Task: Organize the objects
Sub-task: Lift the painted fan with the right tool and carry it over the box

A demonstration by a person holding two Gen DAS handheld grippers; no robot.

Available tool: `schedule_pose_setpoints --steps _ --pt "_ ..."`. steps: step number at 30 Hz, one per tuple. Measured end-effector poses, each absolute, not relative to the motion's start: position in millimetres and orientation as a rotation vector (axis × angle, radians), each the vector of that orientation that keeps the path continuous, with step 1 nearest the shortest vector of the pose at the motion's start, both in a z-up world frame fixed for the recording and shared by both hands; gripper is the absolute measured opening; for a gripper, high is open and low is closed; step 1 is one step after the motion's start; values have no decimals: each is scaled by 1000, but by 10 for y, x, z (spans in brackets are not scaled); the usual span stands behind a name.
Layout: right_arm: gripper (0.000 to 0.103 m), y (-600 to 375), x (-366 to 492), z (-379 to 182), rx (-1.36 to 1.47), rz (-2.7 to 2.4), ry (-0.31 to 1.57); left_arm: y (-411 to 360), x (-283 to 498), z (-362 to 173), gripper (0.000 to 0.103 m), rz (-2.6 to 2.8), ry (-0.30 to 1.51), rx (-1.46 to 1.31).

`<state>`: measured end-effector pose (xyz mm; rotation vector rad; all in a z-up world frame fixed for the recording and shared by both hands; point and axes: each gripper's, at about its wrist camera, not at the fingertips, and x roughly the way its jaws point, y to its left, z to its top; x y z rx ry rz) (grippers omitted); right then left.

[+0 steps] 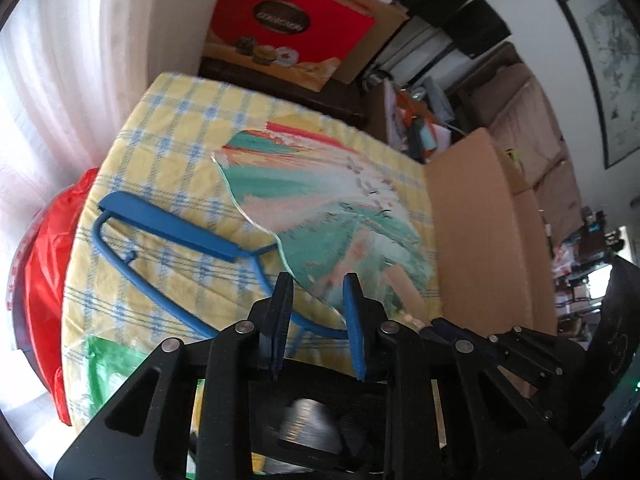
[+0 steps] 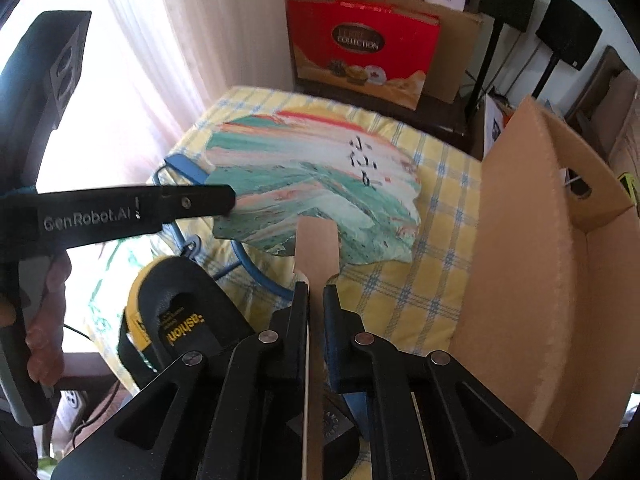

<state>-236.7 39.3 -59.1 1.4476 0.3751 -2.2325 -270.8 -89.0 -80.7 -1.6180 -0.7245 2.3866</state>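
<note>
My right claw (image 2: 316, 290) is clamped on the fan's handle (image 2: 316, 240); my left claw (image 1: 318, 286) is pinched on the fan (image 1: 320, 184) edge, above the blue hanger (image 1: 176, 228).

Daylight came through the curtain (image 2: 160, 40) at left and blew out to white there. Fan (image 1: 320, 208) print was smeared by motion blur; fisheye bent both views, corners vignetted black.

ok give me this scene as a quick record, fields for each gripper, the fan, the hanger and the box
left gripper: closed on the fan's lower edge
right gripper: shut on the fan's wooden handle
fan: painted green, white and red, over the checked cloth
hanger: blue, on the cloth, partly under the fan
cardboard box: open, right of the fan
</note>
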Motion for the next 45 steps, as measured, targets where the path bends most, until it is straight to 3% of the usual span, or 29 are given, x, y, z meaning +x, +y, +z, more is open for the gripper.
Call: schedule_pose_setpoints --steps 10,27,45 --pt "7 499 -2252 -202 1378 -2304 327 -731 -2669 -384 19 2396 -749 -1503" --pt "7 1047 -1944 702 1235 -2475 263 -45 -2524 710 18 2445 -546 -1289" --pt "7 2381 -1964 573 1371 -2617 133 1433 -2890 469 18 2236 -436 -1343"
